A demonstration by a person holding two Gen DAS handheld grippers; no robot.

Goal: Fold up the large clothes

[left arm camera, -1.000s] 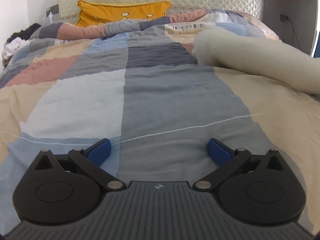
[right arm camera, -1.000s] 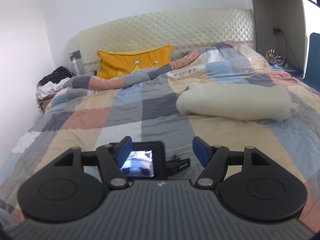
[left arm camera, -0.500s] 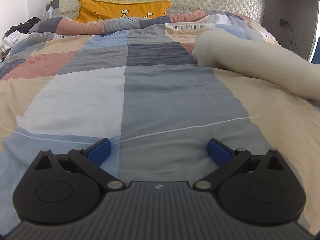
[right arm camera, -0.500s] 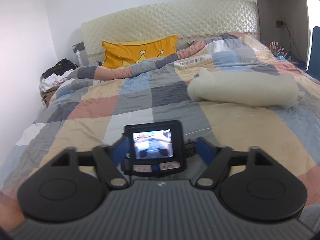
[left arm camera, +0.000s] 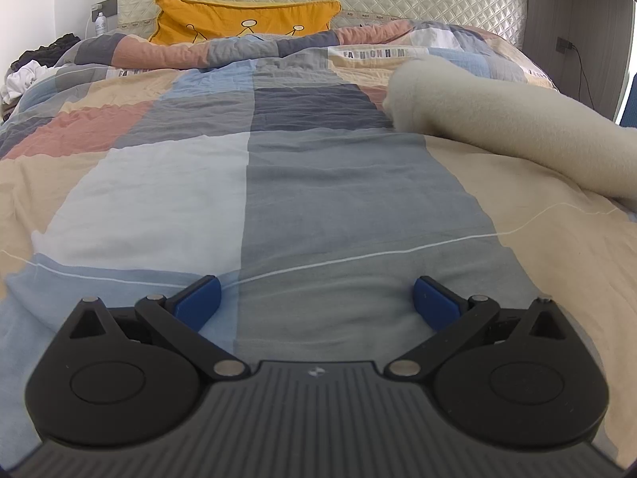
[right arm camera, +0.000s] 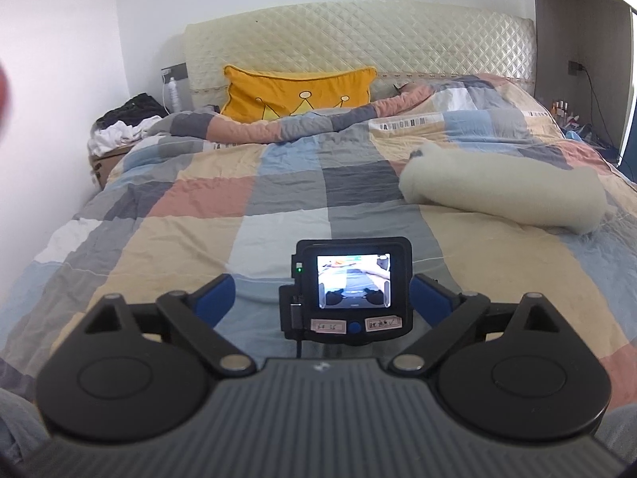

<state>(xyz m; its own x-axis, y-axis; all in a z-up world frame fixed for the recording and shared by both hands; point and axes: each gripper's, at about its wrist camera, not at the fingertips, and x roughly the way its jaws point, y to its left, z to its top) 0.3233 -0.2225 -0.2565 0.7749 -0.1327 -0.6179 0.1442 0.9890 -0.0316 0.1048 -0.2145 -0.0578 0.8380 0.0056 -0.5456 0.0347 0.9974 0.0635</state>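
Ahead, a bed with a patchwork quilt (left arm camera: 167, 199) fills both views. Left tool (left arm camera: 314, 298) hangs just above the quilt, released, nothing between its blue pads. Right tool (right arm camera: 322, 298) has just been opening and stands wide, the left tool's camera (right arm camera: 352, 288) in front of it. Folded cream blanket (right arm camera: 505, 187) lies on the quilt's right side, yellow cushion (right arm camera: 298, 91) at the headboard.
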